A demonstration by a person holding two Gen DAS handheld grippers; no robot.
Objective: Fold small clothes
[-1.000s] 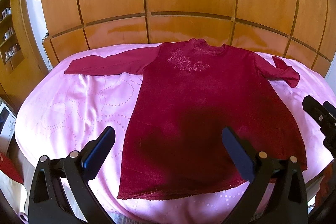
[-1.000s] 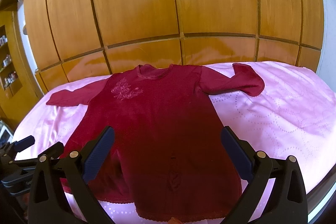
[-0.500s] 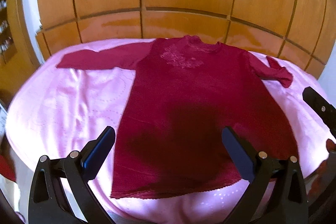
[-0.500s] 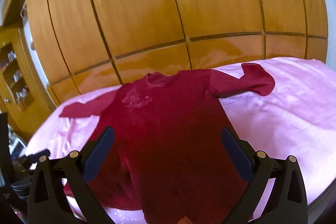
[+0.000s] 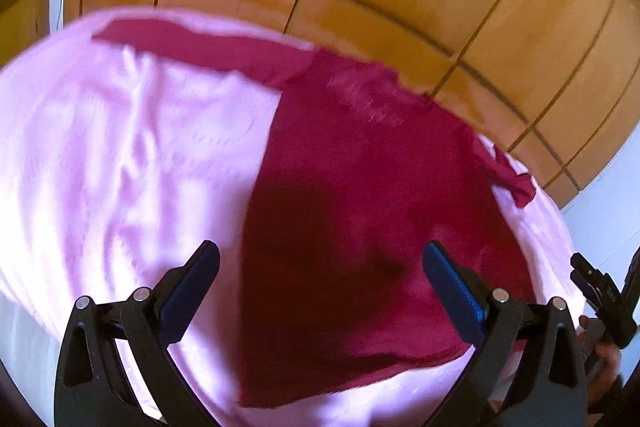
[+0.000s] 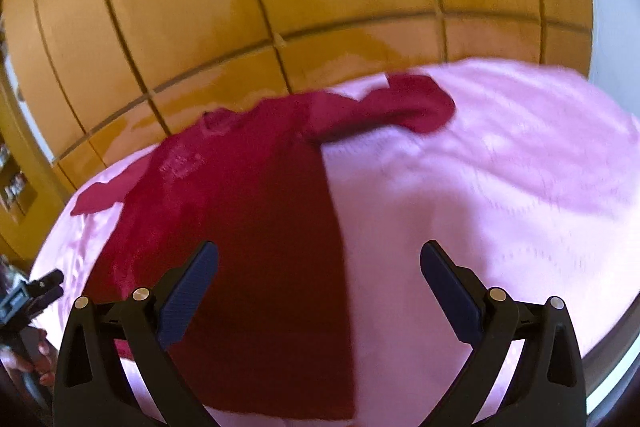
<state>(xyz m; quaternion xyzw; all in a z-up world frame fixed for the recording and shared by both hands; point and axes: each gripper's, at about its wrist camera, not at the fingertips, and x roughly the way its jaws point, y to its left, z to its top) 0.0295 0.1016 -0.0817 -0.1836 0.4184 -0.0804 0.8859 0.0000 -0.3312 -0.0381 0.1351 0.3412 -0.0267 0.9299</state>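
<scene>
Now | left gripper (image 5: 320,267) wide apart, empty | right gripper (image 6: 319,265) likewise | dress (image 5: 360,207) flat

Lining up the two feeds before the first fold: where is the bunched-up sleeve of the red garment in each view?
Left wrist: bunched sleeve at right, past the garment's body.
Right wrist: bunched sleeve upper centre-right, on the pink cover.
Shared landmark: the pale embroidery on the chest.
</scene>
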